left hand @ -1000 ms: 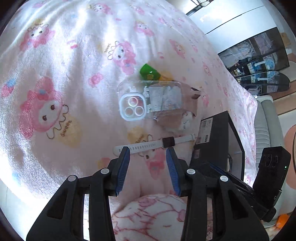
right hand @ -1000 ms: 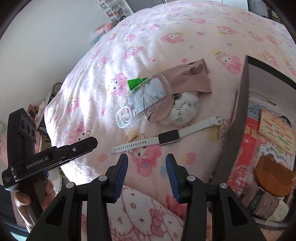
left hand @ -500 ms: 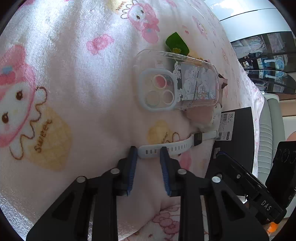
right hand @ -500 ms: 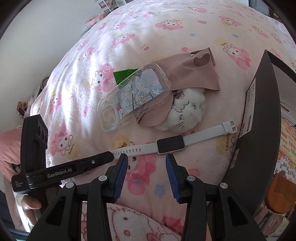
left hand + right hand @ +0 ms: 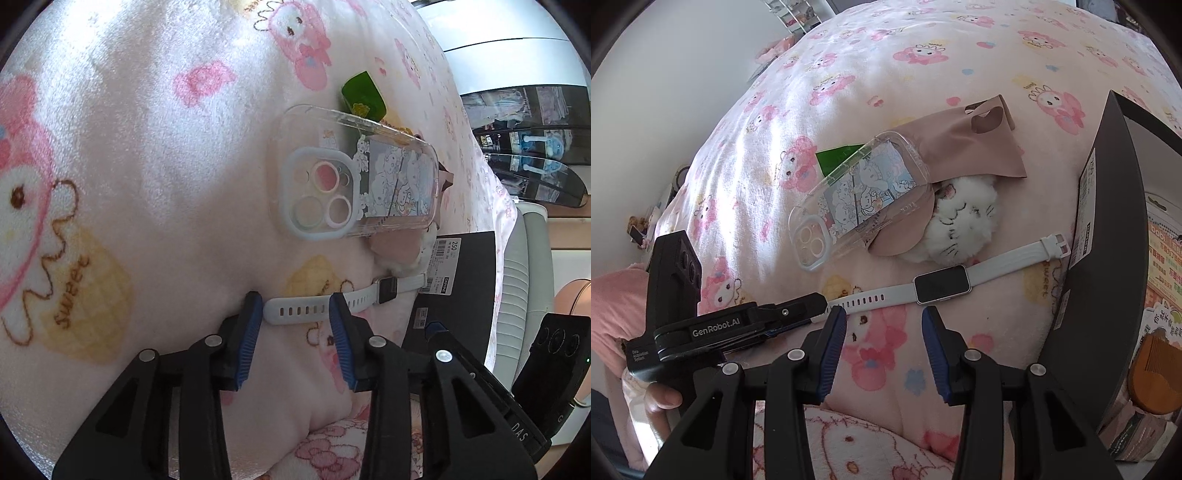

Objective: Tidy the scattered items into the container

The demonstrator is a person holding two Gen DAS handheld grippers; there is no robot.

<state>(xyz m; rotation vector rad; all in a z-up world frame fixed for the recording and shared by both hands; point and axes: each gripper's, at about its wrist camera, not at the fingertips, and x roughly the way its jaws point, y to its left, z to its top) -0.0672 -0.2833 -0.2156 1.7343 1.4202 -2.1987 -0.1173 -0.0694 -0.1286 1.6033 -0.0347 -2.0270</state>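
Observation:
A white smartwatch (image 5: 940,284) lies flat on the pink cartoon blanket, its strap running left to right. My left gripper (image 5: 295,314) is down at the strap's holed end, which lies between its blue pads. The jaws are opening and the pads do not press on the strap. My right gripper (image 5: 884,317) stands open over bare blanket just short of the watch, with nothing between its fingers. The black box (image 5: 1100,258) stands on the right, close to the strap's buckle.
Beyond the watch lie a clear phone case (image 5: 857,199), a green packet (image 5: 838,157), a tan cloth (image 5: 964,140) and a white plush (image 5: 964,218). A comb (image 5: 1152,376) and printed packs sit in the box. The bed edge drops off at left.
My left gripper has come down to the watch strap; its jaws narrowed, then widened again around the strap's end. My right gripper has edged a little closer to the watch.

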